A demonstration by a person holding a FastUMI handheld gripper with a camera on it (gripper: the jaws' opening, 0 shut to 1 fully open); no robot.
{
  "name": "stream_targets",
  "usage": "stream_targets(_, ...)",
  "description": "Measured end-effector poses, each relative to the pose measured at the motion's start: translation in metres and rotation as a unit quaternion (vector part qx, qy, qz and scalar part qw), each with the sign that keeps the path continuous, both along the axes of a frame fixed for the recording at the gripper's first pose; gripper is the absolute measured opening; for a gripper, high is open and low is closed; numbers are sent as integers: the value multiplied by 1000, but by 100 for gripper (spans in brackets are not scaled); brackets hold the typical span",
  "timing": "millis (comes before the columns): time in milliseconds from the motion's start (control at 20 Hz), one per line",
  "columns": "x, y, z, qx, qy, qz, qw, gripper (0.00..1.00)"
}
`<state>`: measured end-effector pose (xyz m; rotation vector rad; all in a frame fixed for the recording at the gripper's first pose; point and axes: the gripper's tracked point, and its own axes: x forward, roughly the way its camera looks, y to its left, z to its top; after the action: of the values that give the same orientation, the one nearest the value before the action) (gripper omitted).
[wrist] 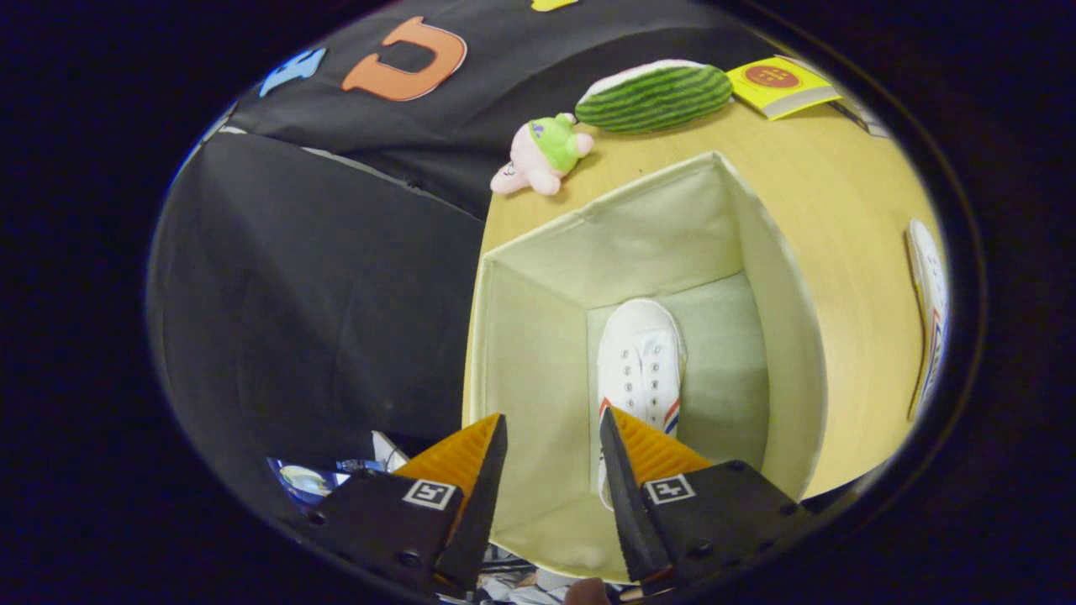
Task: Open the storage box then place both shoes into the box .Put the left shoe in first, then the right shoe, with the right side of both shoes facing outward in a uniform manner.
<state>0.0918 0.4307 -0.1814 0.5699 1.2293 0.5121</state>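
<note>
Fingers: your gripper [553, 433] is spread open and holds nothing, poised above the open top of the storage box [782, 286].
First shoe: a white canvas sneaker [640, 357] lies on the box floor just beyond the fingers, toe pointing away from you; its heel end is hidden behind the right finger.
Second shoe: the other white sneaker [929, 315] lies on the wooden table [841, 181], well to the right of the box.
Handling: judge it light and soft-sided, with a stiffer rubber sole; the canvas will give when squeezed.
Hold: pinch it across the collar or heel, where the upper looks firmest.
Box: fabric walls look floppy, so lower the shoe in without brushing them.
Beyond: a plush toy [545, 155], a watermelon cushion [656, 94] and a yellow booklet [777, 84] lie past the box.
</note>
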Motion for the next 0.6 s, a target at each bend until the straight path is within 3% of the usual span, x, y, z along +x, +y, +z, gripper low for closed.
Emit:
stream_targets(100,-3,-7,8,-13,-24,6,1000,81)
stream_targets(400,-7,-51,45,-71,-102,29,992,83)
stream_targets(600,7,-121,73,-143,-164,9,976,85)
